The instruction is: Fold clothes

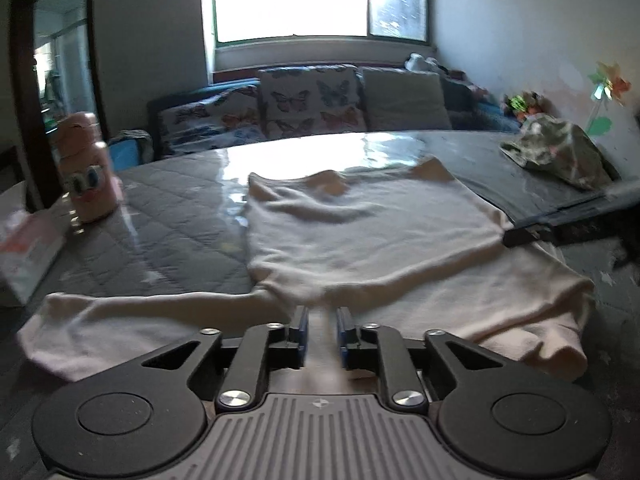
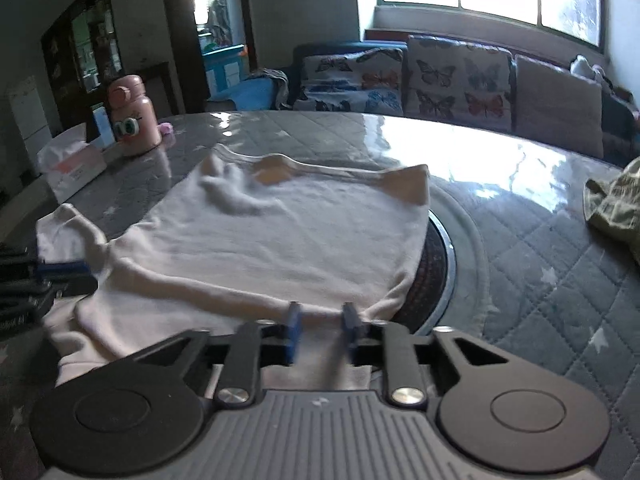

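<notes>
Garments: one pale shirt (image 1: pixel 360 236), one camouflage piece (image 1: pixel 560 152), apparently folded.

A pink bottle (image 2: pixel 135 114) with cartoon eyes stands upright near the far left edge of the quilted table cover (image 2: pixel 540 280), just beside a tissue box (image 2: pixel 74 170) — the two look close, though whether they touch is unclear. A crumpled camouflage cloth (image 1: pixel 560 152) lies at the table's right side. Beyond the table sit butterfly-print cushions (image 2: pixel 460 80) (one plain grey cushion (image 1: pixel 404 98) next to them) under a bright window (image 1: pixel 320 0). A paper pinwheel (image 1: pixel 610 84) hangs on the right wall.
</notes>
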`<state>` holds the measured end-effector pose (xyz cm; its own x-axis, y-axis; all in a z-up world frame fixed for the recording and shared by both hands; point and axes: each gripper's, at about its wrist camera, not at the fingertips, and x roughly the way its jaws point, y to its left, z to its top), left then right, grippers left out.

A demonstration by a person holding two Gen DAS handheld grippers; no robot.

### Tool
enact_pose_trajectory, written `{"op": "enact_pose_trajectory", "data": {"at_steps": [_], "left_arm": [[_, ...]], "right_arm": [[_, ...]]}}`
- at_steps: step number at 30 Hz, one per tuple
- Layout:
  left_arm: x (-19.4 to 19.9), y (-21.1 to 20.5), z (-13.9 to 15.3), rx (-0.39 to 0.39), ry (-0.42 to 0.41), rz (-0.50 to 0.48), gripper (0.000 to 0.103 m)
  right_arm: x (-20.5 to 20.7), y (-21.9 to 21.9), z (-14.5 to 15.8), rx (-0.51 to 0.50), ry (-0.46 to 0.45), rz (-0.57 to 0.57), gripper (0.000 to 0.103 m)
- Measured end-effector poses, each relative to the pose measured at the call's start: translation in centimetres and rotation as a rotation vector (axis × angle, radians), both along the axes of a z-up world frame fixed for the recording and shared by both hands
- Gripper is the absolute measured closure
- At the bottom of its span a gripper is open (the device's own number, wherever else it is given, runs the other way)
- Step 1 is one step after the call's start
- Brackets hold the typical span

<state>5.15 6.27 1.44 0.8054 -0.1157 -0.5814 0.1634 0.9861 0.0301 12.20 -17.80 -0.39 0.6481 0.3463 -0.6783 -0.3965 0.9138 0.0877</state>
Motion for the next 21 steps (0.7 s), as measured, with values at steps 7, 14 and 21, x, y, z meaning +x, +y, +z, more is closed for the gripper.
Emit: {"op": "enact_pose_trajectory", "data": {"at_steps": [7,14,21], "left_arm": [[-1.2,5.5,0.1,0.033,-0.032,0.264,0.061],[-0.6,11.8,-0.1,0.034,-0.017,0.544,0.055],[0.8,15.3,-0.8,0.012,-0.006,0.642,0.055]], "right_arm": [[-2.9,2.0,0.3,-0.002,0.004,0.095,0.060],[-3.7,3.9,0.4,-0.013,-0.001,0.151,0.055],[-3.8,4.8,0.2,-0.023,0.006,0.164,0.051]]}}
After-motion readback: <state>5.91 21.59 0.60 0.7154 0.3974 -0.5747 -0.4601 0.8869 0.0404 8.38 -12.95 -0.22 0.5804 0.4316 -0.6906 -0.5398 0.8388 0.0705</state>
